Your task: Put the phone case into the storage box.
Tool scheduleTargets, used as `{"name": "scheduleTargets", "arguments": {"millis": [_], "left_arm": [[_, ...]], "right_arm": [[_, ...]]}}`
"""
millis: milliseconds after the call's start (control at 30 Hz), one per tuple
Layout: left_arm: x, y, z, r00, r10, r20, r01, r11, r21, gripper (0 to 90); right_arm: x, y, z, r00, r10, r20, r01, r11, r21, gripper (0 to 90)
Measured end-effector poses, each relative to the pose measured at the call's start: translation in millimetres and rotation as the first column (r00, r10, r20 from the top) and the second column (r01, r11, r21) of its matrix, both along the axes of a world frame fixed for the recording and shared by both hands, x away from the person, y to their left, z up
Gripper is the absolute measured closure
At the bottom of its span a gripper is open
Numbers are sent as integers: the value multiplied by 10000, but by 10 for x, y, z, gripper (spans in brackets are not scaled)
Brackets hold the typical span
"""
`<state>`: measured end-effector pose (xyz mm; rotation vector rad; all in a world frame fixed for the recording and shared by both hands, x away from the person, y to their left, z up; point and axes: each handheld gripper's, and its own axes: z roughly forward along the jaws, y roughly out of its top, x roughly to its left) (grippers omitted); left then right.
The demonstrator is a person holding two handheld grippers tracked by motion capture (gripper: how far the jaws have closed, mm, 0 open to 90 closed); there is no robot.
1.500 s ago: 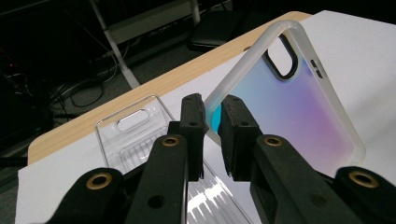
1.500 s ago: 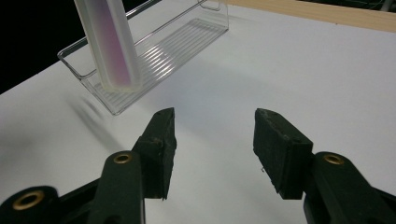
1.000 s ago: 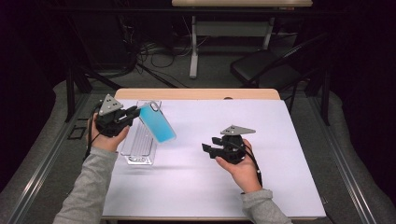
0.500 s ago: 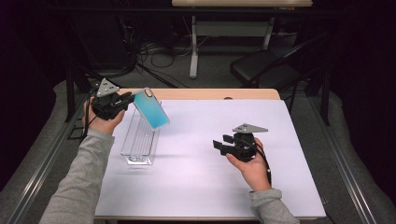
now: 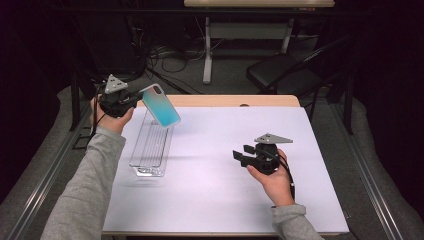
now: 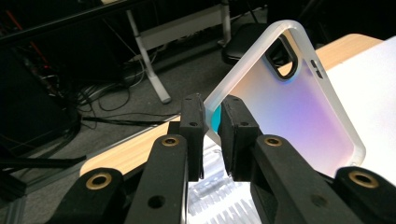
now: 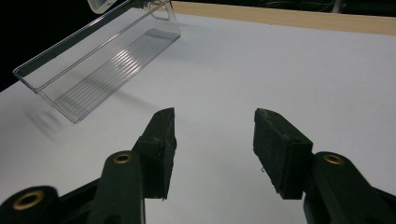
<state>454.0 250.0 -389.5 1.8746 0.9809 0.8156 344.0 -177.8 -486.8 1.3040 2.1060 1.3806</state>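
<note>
White tabletop (image 5: 215, 200): left gripper (image 6: 212, 126) view shows phone case (image 6: 289, 112) pinched by its edge; right gripper (image 7: 212, 140) view, jaws apart, empty.

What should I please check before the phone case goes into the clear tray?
1. Left tongs shut on the case: ok, pinched at one edge.
2. Case clear of the table: ok, held in the air and tilted.
3. Case above the tray: ok in the high view, over its far end.
4. Tray ready to take it: ok, nothing lies inside.
5. Right tongs out of the way: ok, open, holding nothing, apart from the tray.
6. Grip firm enough: cannot tell.
</note>
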Motion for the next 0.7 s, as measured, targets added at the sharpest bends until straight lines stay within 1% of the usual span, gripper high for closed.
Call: {"name": "scheduleTargets", "arguments": {"millis": [167, 333, 500, 700], "left_arm": [[95, 46, -63, 9998, 183, -65, -183, 9998, 42, 802], [167, 74, -113, 9995, 296, -51, -295, 9993, 215, 802], [228, 100, -143, 9992, 379, 96, -381, 9989, 259, 801], [320, 170, -195, 9985, 547, 45, -548, 9983, 187, 802]], "right_arm": [[-3, -34, -5, 10000, -79, -13, 79, 10000, 37, 485], [-4, -60, -11, 9999, -97, -41, 98, 9999, 45, 485], [-7, -70, -16, 9999, -109, -40, 109, 9999, 78, 485], [-4, -62, -21, 9999, -95, -62, 95, 9999, 85, 486]]}}
